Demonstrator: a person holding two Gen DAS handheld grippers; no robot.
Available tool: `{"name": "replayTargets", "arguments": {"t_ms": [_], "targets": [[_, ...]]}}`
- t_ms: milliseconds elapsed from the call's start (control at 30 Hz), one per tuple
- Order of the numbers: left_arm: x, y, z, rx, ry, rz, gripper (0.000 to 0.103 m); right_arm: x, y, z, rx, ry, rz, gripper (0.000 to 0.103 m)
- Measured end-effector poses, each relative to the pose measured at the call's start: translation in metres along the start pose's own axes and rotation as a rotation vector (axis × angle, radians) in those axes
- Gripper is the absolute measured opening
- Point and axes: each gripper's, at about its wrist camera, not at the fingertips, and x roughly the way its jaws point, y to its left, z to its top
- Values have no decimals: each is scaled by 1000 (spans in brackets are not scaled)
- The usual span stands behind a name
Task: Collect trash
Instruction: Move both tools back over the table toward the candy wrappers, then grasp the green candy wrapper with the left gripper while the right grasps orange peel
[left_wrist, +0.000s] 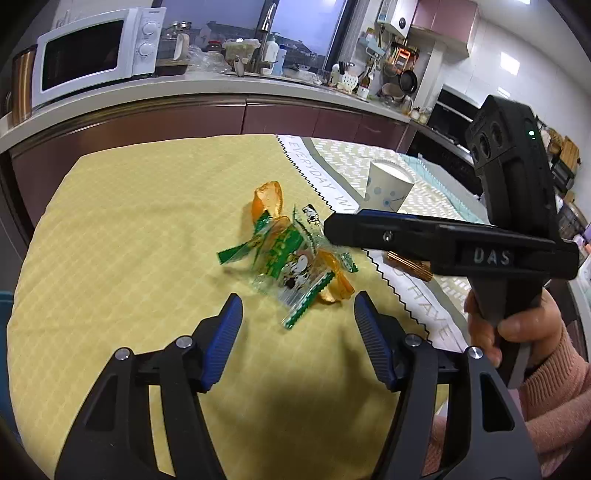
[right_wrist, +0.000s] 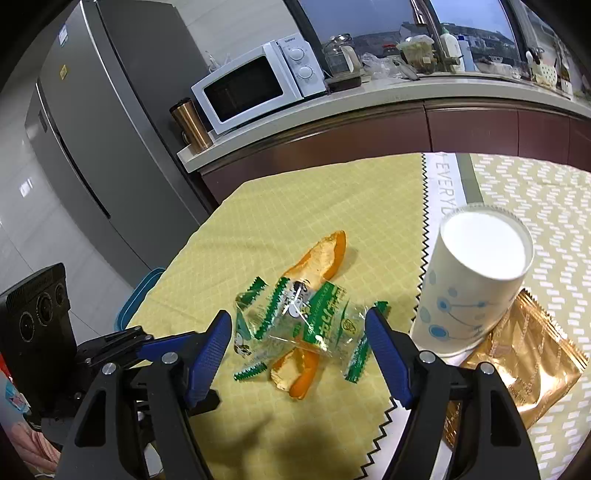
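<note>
A heap of trash lies on the yellow checked cloth (left_wrist: 122, 229): clear wrappers with green zigzag edges (left_wrist: 291, 266) (right_wrist: 314, 325) and pieces of orange peel (left_wrist: 267, 197) (right_wrist: 325, 254). My left gripper (left_wrist: 299, 301) hangs open just short of the heap, with nothing between its blue pads. My right gripper (right_wrist: 298, 315) is open above the wrappers and not pressing on them. In the left wrist view the right gripper (left_wrist: 332, 230) comes in from the right over the heap. In the right wrist view the left gripper (right_wrist: 177, 341) shows at lower left.
An upside-down paper cup (right_wrist: 472, 280) (left_wrist: 388, 188) stands right of the heap, partly on a gold foil packet (right_wrist: 517, 369). A blue container (right_wrist: 136, 299) sits past the table's left edge. Behind are a counter with a microwave (right_wrist: 255, 85) and a fridge (right_wrist: 92, 129). A hand in a pink sleeve (left_wrist: 546, 384) holds the right gripper.
</note>
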Motion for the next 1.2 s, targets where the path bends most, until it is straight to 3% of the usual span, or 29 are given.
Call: {"name": "replayTargets", "arguments": {"t_ms": [233,333,433,500,567,667,1200], "targets": [[19,2,12,-17,25,50,62,-1,-11,-3,46,-7,21,72],[25,6,16,-31,34,48,57,-1,-14,-3,59,-9,31,72],[33,10,20,-55,51,26,48,-1,-15,-2,71,-8,42,72],[37,15,24,-71,63,-2,32,0,-15,-3,71,-5,46,72],[40,18,24,-84,71,-27,24,1,-15,-3,71,-2,47,72],[42,21,24,-101,69,-41,21,1,-15,-4,72,1,49,72],[13,37,12,-143,24,-28,18,9,-8,-2,43,9,8,70]]}}
